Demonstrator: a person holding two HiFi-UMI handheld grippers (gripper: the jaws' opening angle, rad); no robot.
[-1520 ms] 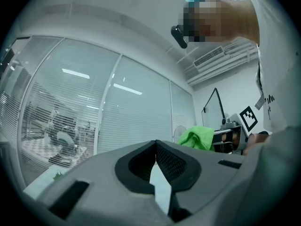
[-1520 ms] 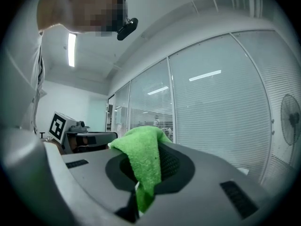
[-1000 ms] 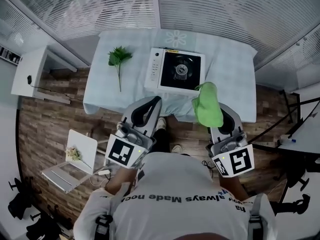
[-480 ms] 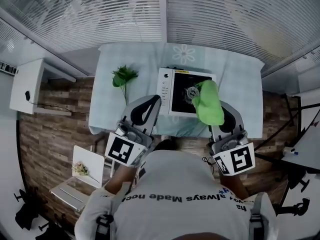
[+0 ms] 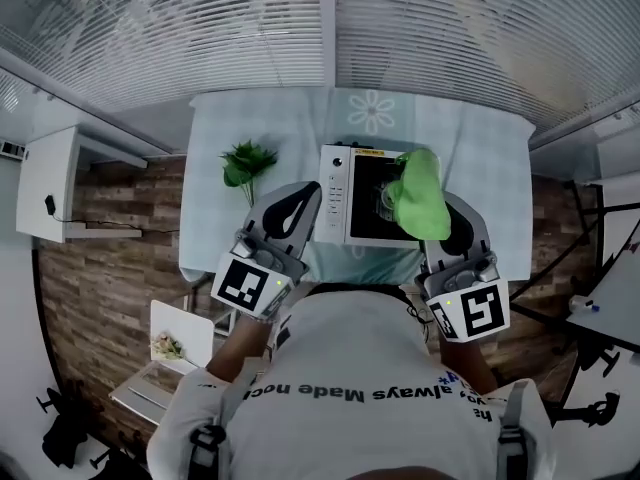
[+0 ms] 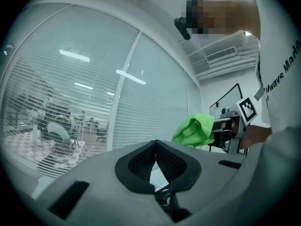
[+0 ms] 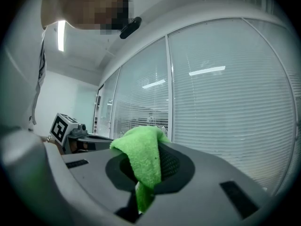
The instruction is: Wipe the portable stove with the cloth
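Soft green cloth (image 5: 418, 196) held over the portable stove (image 5: 362, 220).
Pale checked table (image 5: 470, 138) with a daisy print, on brown wood-plank floor (image 5: 120, 258), with slatted blinds (image 5: 450, 38) behind glass at 12 o'clock. Boxy white stove near the table's middle, with a glossy black top, a round metal burner (image 5: 384, 200) and a knob strip (image 5: 335, 198) along its 9 o'clock side. Leafy sprig (image 5: 248, 160) lying at 9 o'clock of it. Fuzzy, folded cloth pinched in the right tool (image 7: 150, 166), over the stove's 3 o'clock half. Closed on nothing, the left tool (image 6: 155, 147), near the stove's 8 o'clock corner.
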